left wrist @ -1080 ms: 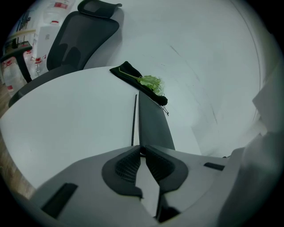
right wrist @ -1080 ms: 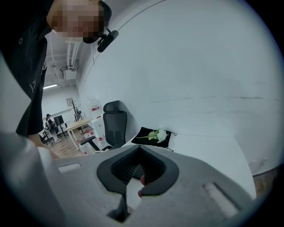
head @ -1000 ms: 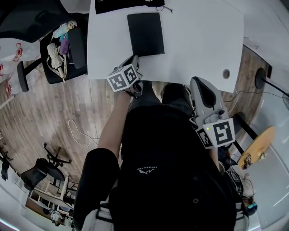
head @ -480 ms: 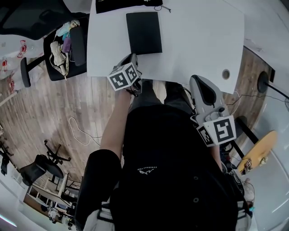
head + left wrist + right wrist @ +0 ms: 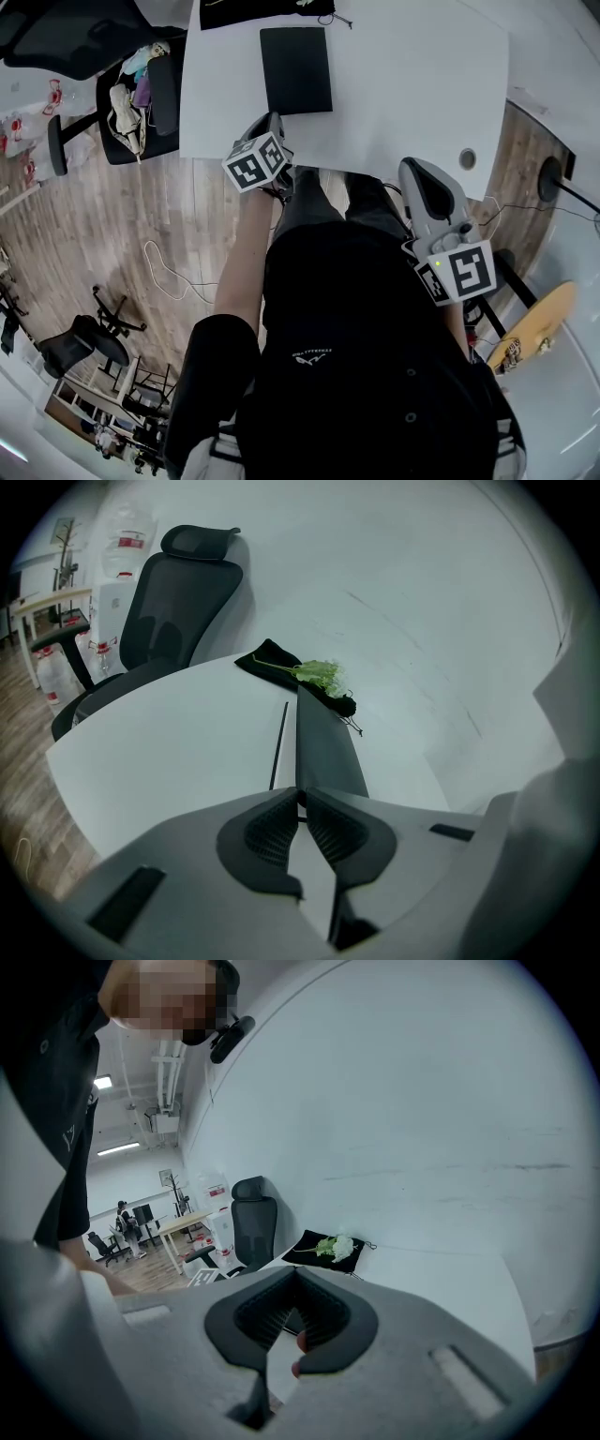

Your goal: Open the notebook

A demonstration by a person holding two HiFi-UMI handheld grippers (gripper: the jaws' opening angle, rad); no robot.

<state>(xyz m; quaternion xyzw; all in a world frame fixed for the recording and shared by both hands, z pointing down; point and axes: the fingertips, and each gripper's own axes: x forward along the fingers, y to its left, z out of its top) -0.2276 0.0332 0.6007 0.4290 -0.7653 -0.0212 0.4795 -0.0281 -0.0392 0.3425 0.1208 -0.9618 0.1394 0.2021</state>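
A closed black notebook (image 5: 295, 70) lies flat on the white table (image 5: 403, 84), towards its far left. My left gripper (image 5: 277, 122) sits at the table's near edge, just short of the notebook's near end, with its jaws shut and empty. In the left gripper view (image 5: 300, 794) the notebook (image 5: 323, 742) stretches away straight ahead of the tips. My right gripper (image 5: 419, 171) hangs off the table's near edge above the person's lap, apart from the notebook. The right gripper view (image 5: 295, 1277) has its jaws together, holding nothing.
A black cloth with a white flower (image 5: 309, 677) lies past the notebook at the table's far edge (image 5: 333, 1249). A black office chair (image 5: 141, 94) with items on it stands left of the table. The table has a round cable hole (image 5: 467, 157) near its right front corner.
The head camera has shifted a little, so the table sits slightly higher in view. The right gripper has drifted slightly; the left stays at the table's edge. Both jaws stay shut.
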